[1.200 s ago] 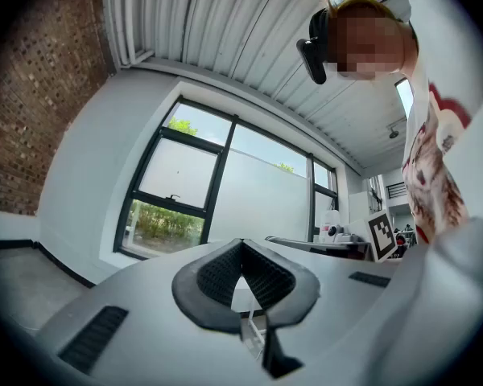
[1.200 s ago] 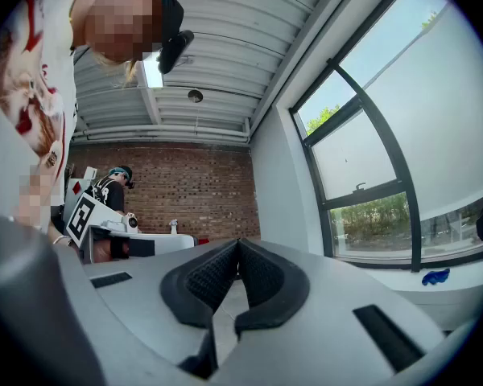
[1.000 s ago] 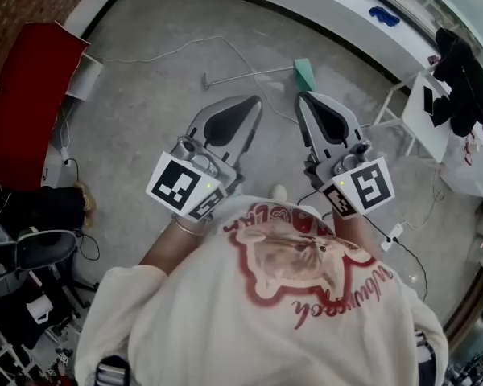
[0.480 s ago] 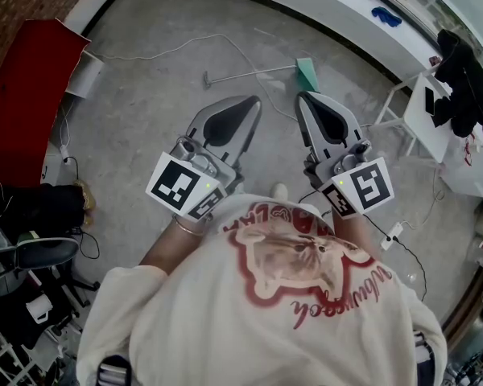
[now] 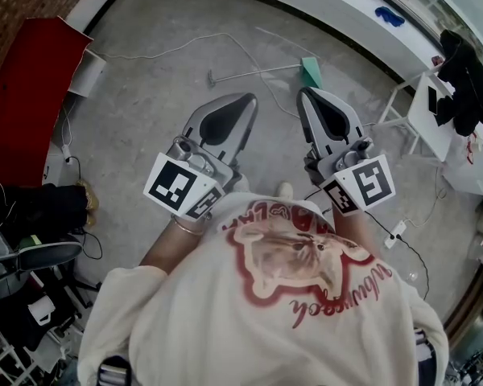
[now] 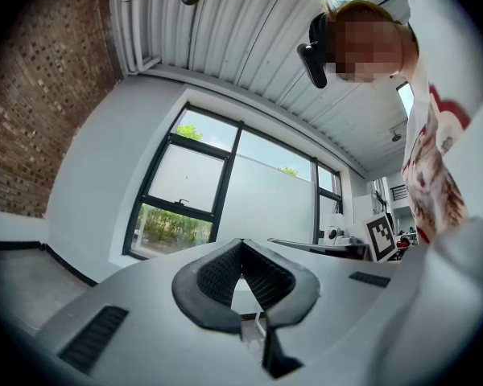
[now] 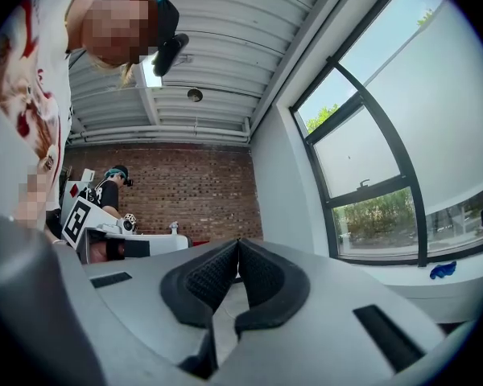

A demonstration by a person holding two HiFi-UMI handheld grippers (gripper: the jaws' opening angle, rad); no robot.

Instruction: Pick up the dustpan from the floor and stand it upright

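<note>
The dustpan (image 5: 310, 71) lies flat on the concrete floor: a teal pan with a long thin grey handle (image 5: 253, 72) running out to the left. In the head view both grippers are held level above the floor, side by side, short of the dustpan. My left gripper (image 5: 248, 100) has its tip below the handle's middle. My right gripper (image 5: 305, 95) has its tip just below the pan. Neither touches the dustpan. In the left gripper view the left gripper (image 6: 241, 244) is shut with nothing between its pads, and so is the right gripper (image 7: 238, 244) in its own view.
A white cable (image 5: 185, 45) loops over the floor beyond the dustpan. A red panel (image 5: 28, 95) and a white box (image 5: 87, 75) stand at the left, an office chair (image 5: 32, 252) at lower left. A white side table (image 5: 423, 107) and a power strip (image 5: 396, 233) are at the right.
Both grippers have been carried a little across the floor with the person. The chair at lower left has slid lower in the view. The jaws stay shut and the dustpan has not moved.
</note>
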